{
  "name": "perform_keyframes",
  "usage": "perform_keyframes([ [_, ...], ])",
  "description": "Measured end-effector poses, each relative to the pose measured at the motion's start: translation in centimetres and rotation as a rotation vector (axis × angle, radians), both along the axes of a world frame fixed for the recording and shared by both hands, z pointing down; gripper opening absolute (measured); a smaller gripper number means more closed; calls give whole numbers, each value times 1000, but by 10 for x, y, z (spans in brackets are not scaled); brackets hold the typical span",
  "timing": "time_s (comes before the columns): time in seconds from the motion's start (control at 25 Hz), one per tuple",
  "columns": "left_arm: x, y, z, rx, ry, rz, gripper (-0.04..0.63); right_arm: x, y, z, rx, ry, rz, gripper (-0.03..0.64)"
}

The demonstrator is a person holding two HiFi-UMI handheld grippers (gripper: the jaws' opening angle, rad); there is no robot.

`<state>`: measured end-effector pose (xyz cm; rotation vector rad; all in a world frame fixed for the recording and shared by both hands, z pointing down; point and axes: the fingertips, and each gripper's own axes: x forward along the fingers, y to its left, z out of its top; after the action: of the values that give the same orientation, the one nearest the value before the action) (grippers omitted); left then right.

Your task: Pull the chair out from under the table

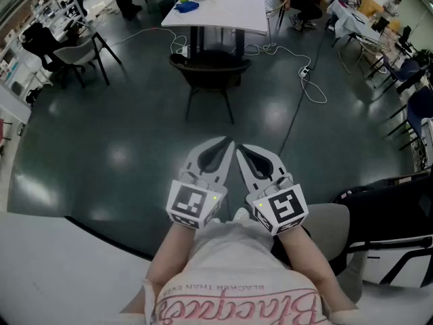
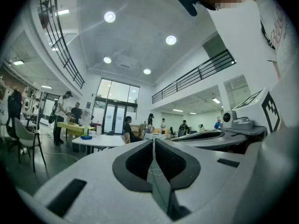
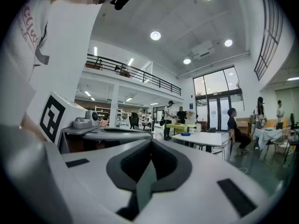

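A black chair (image 1: 211, 70) stands across the dark floor, tucked partly under the near edge of a white table (image 1: 223, 9). Both grippers are held side by side close to the person's body, far short of the chair. My left gripper (image 1: 228, 141) is shut with nothing between its jaws, and my right gripper (image 1: 239, 147) is shut and empty too. In the left gripper view my left gripper (image 2: 153, 141) points level toward the white table (image 2: 100, 141). In the right gripper view my right gripper (image 3: 150, 142) points level, with the table (image 3: 205, 138) to its right.
White cables (image 1: 308, 80) trail over the floor right of the table. A grey chair (image 1: 78, 53) stands at the far left, and a black chair (image 1: 392, 215) at the near right. A white surface (image 1: 54, 263) lies at the lower left. Several people stand or sit at far tables.
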<state>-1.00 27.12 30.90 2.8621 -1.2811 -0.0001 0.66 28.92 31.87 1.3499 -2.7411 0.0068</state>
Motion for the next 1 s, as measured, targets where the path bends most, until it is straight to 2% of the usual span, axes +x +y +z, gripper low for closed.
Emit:
perform_keyframes([
  [0.44,32,-20,8,-11,-6,7,17,28,-24,1,-4,-13,-22,2],
  [0.8,64,-56,19,-38,4,-77,17,72,-57,8,-25,-52,-65,2],
  [1.0,87,-73,28,-59,-6,-95,18,100,-75,20,-47,-43,-76,2],
])
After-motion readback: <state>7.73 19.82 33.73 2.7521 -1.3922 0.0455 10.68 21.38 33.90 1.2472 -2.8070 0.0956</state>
